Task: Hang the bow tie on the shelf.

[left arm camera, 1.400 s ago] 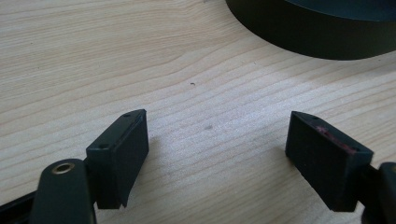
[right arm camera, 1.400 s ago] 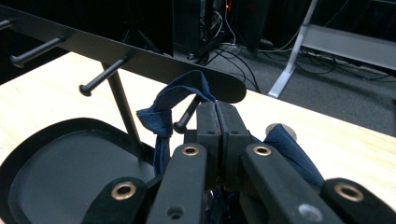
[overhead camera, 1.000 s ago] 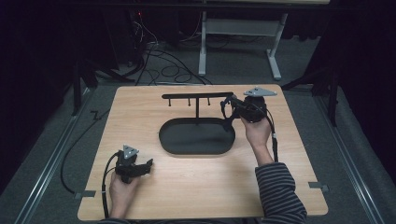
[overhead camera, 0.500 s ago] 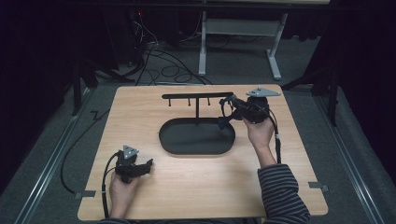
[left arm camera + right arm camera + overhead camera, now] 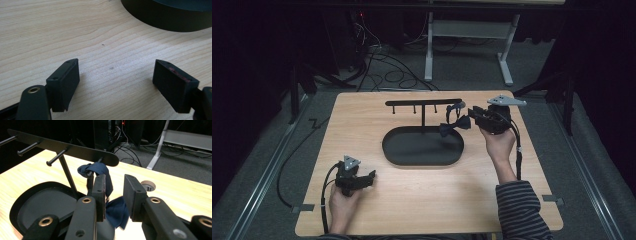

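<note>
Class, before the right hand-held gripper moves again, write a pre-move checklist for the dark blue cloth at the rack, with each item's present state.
1. Dark blue fabric bow looped on the end peg of the black metal T-shaped rack: ok.
2. Right hand-held gripper closed on the bow: not ok; its jaws stand apart, cloth loose between them.
3. Black oval tray under the rack, ready to catch a drop: ok.
4. Left hand-held gripper out of the way, open over bare light wooden table: ok.
5. Bow free to slide off the peg: cannot tell.
</note>
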`<act>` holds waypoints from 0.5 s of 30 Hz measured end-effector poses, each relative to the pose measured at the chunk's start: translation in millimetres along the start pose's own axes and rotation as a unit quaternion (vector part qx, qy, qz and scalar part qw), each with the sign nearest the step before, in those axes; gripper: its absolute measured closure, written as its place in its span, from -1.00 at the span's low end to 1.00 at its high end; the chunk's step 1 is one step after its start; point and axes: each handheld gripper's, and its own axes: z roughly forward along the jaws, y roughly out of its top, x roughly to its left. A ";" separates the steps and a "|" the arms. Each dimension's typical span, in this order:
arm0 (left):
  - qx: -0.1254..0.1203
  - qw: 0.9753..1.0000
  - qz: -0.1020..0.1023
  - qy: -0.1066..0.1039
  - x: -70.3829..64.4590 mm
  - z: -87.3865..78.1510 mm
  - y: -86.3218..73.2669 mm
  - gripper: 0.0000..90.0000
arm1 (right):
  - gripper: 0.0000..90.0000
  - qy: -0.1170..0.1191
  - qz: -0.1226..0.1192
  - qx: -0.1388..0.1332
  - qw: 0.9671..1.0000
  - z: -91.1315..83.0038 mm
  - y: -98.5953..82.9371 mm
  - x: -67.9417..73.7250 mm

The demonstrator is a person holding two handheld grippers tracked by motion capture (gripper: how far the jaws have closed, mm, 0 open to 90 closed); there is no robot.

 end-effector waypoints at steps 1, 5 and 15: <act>0.000 1.000 0.000 0.000 0.0 0.0 0.0 -0.51 | 0.61 0.000 0.002 0.000 1.000 -1.3 -1.0 -0.7; 0.000 1.000 0.000 0.000 0.0 0.0 0.0 -0.51 | 0.55 0.000 0.007 -0.004 1.000 -7.2 -2.9 -4.8; 0.000 1.000 0.000 0.000 -0.1 0.0 0.0 -0.51 | 0.40 0.007 0.029 -0.011 0.999 -20.6 -10.0 -13.7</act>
